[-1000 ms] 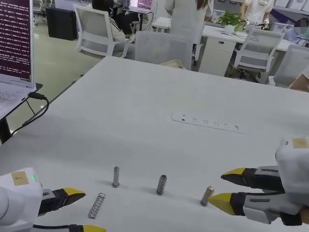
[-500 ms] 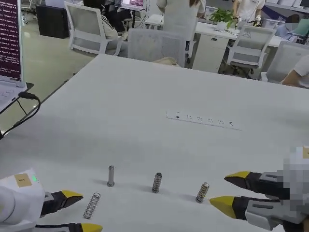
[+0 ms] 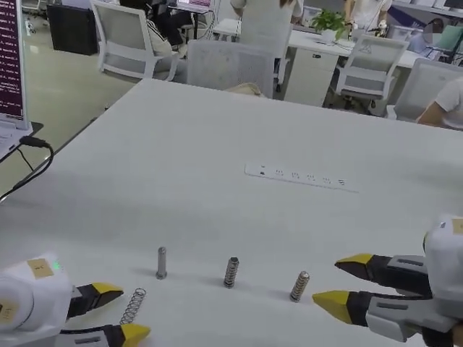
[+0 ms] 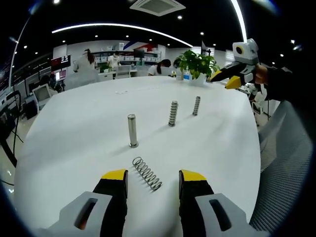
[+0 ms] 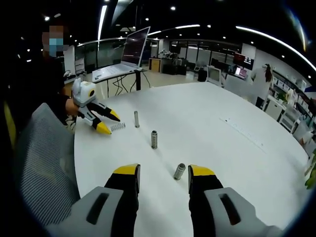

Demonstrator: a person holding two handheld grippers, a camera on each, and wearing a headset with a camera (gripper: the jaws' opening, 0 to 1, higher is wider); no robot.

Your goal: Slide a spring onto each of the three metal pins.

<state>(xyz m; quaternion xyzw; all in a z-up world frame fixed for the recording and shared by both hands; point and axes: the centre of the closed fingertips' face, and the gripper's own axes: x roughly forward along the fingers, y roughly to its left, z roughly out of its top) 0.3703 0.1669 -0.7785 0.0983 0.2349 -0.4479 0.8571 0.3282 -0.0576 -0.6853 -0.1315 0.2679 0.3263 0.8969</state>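
Observation:
Three metal pins stand in a row on the white table. The left pin (image 3: 160, 262) (image 4: 132, 130) is bare. The middle pin (image 3: 231, 272) (image 4: 173, 113) and the right pin (image 3: 299, 286) (image 5: 179, 171) each wear a spring. A loose spring (image 3: 133, 306) (image 4: 146, 173) lies flat in front of the bare pin. My left gripper (image 3: 116, 311) (image 4: 150, 177) is open, its yellow tips on either side of the loose spring. My right gripper (image 3: 343, 282) (image 5: 163, 173) is open, just right of the right pin, holding nothing.
A white power strip (image 3: 300, 177) lies farther back on the table. A laptop (image 3: 9, 69) with a black cable (image 3: 29, 166) stands off the left edge. Office chairs (image 3: 130, 43) and people are behind the table.
The head camera shifted. My left gripper has come closer around the loose spring. The right gripper has stayed by the right pin.

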